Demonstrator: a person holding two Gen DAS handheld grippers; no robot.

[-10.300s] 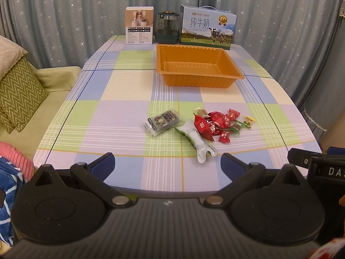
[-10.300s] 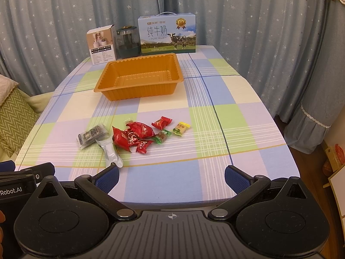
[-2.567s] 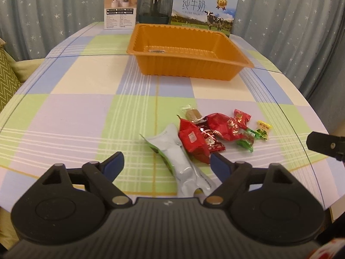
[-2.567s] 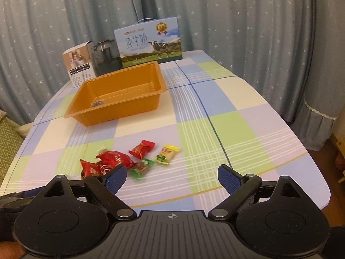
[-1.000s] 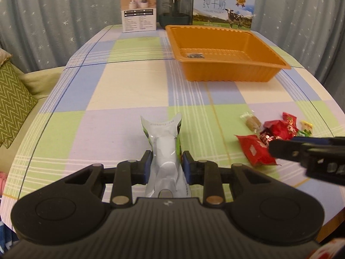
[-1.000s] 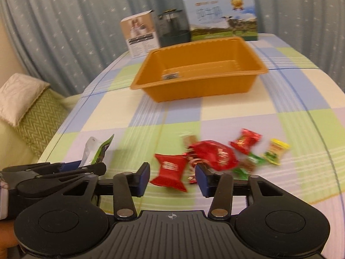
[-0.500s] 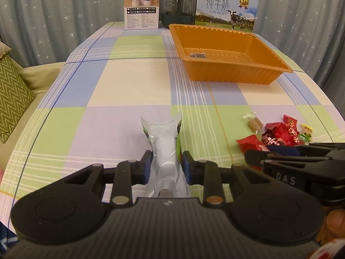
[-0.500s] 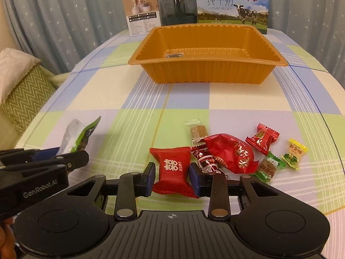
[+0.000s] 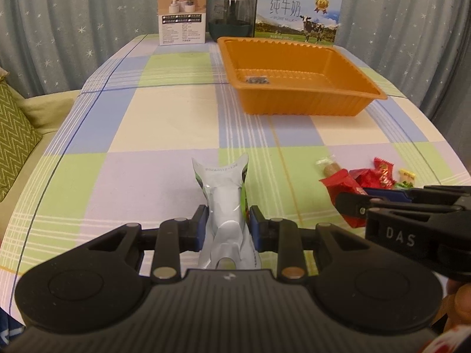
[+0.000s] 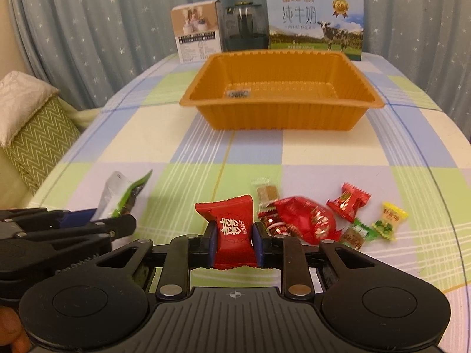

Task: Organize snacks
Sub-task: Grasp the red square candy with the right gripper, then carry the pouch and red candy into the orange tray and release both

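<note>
Red candy packet (image 10: 234, 231): light, crinkly, slippery film; my right gripper (image 10: 234, 242) just closed, pinching mid-body, low over table (image 10: 323, 150). Silver-green pouch (image 9: 226, 206): soft, limp; my left gripper (image 9: 226, 226) clamped lower half. Orange tray (image 10: 279, 117) well beyond.

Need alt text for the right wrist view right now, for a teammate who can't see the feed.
The right tongs, jaws just closed, pinch a red candy packet above a checked tablecloth. More wrapped candies lie to the right, the left tongs hold a white-green pouch at left, and an orange tray sits beyond with one small packet inside.
</note>
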